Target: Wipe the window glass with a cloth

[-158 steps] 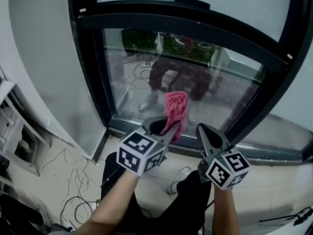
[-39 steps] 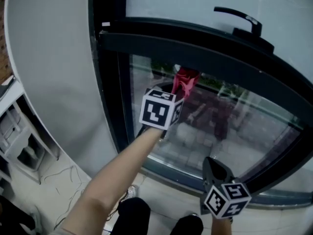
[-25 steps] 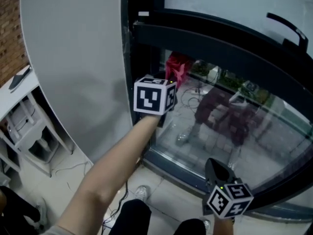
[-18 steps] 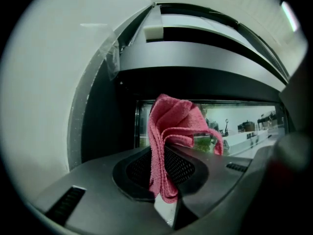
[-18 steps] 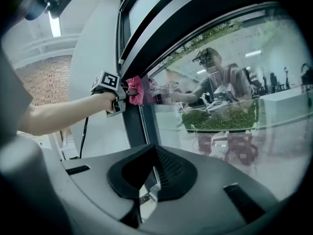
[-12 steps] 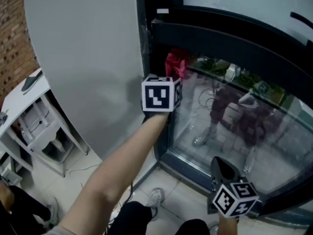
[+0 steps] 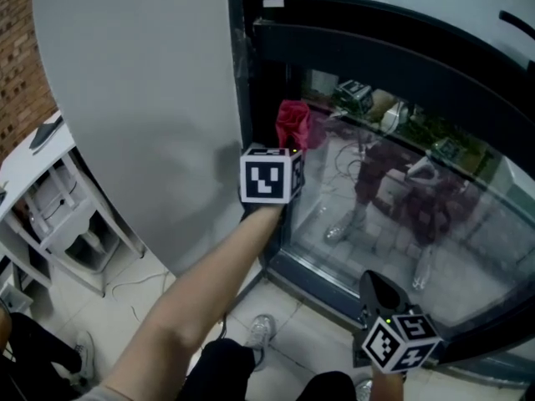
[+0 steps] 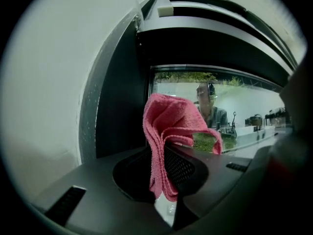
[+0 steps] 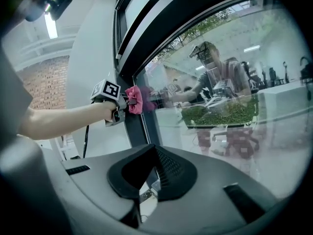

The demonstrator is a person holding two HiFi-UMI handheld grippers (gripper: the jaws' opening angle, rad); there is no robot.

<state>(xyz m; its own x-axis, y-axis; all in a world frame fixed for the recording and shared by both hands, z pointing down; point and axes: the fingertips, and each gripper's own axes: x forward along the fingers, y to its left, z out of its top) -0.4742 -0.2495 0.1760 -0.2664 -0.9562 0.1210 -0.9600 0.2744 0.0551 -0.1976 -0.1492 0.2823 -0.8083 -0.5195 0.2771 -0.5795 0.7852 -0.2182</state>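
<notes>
Right gripper: lower right of the head view, nearest to the camera; its black ribbed jaws are pressed together on nothing, apart from the pane.
Left gripper: at the centre of the head view, on a stretched arm; its jaws are clenched on the cloth.
Cloth: pink terry, folded in soft layers, rising out of the jaws at the left edge of the glass, just beside the frame.
Window glass: smooth and mirroring.
Frame: dark matte bars.
Wall: plain grey, upper left.
</notes>
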